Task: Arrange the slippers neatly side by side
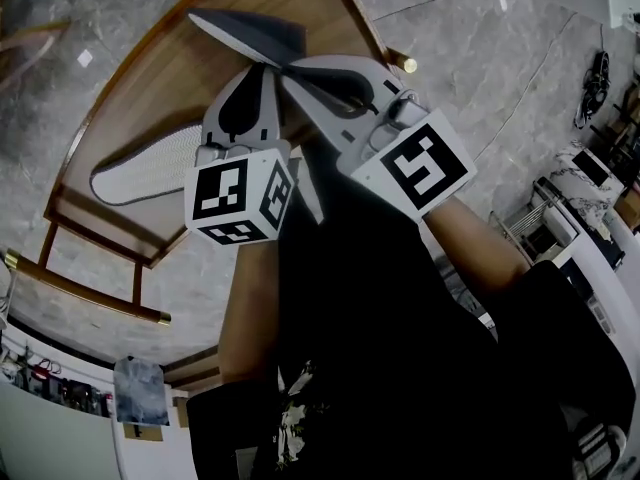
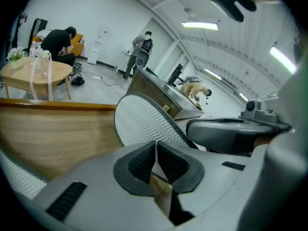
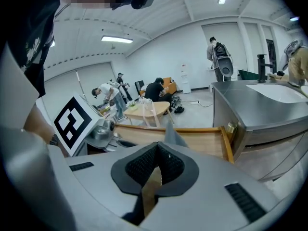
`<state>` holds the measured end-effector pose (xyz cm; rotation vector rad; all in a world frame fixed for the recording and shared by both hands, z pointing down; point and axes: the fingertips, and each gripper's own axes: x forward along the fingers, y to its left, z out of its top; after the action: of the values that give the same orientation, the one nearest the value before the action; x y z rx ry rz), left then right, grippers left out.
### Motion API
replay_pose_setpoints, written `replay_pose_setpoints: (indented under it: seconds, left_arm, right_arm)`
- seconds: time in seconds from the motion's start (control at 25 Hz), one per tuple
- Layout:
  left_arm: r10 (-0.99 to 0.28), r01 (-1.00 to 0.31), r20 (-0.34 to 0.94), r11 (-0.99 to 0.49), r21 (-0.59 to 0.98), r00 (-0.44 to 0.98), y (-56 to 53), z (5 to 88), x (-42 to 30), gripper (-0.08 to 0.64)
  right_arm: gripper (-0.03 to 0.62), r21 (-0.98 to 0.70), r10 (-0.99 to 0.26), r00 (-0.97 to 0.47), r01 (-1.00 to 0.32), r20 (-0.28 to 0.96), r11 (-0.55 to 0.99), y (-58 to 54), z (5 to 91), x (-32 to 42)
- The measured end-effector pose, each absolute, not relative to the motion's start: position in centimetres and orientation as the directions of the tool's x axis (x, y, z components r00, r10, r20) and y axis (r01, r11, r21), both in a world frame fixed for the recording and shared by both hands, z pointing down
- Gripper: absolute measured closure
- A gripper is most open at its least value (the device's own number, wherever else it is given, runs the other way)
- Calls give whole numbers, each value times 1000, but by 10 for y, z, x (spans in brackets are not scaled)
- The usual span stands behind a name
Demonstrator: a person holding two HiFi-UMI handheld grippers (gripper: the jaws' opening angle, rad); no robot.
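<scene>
We see only part of each slipper. The white-soled slipper [image 1: 140,168] loses its near end under the left gripper [image 2: 155,150] — in the left gripper view the sole's lower part sinks behind the closed jaws. Of the grey slipper [image 3: 174,134], the view from the right gripper [image 3: 156,154] gives just a sliver above its closed jaws. The table [image 1: 150,88] vanishes at its near edge behind the person's dark clothing [image 1: 380,348], and the distant people [image 2: 57,42] are too small to make out.

A white-walled, lab-like workroom: ceiling strip lights [image 3: 117,39] at eleven o'clock, a steel sink counter [image 3: 255,114] at three o'clock, people [image 3: 155,89] working beside a round table [image 3: 147,109].
</scene>
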<state>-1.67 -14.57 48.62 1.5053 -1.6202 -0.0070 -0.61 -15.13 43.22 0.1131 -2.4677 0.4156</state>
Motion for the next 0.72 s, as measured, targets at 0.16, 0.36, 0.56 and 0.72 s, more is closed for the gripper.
replay_pose_setpoints:
  seconds: [0.16, 0.36, 0.56, 0.72]
  left_arm:
    - [-804, -816, 569, 205, 540, 175, -162, 482, -13, 557]
    - [-788, -839, 596, 212, 501, 157, -154, 487, -20, 557]
    - [-760, -836, 631, 239, 494, 156, -136, 499, -18, 557]
    - [-731, -837, 660, 244, 490, 173, -126, 511, -7, 489]
  right_arm:
    - [594, -293, 7, -809, -205, 587, 934, -154, 434, -4]
    - [594, -252, -86, -809, -279, 581, 927, -180, 439, 13]
    - [573, -274, -84, -776, -319, 626, 907, -190, 461, 32]
    - [489, -334, -65, -752, -366, 656, 869, -188, 483, 37]
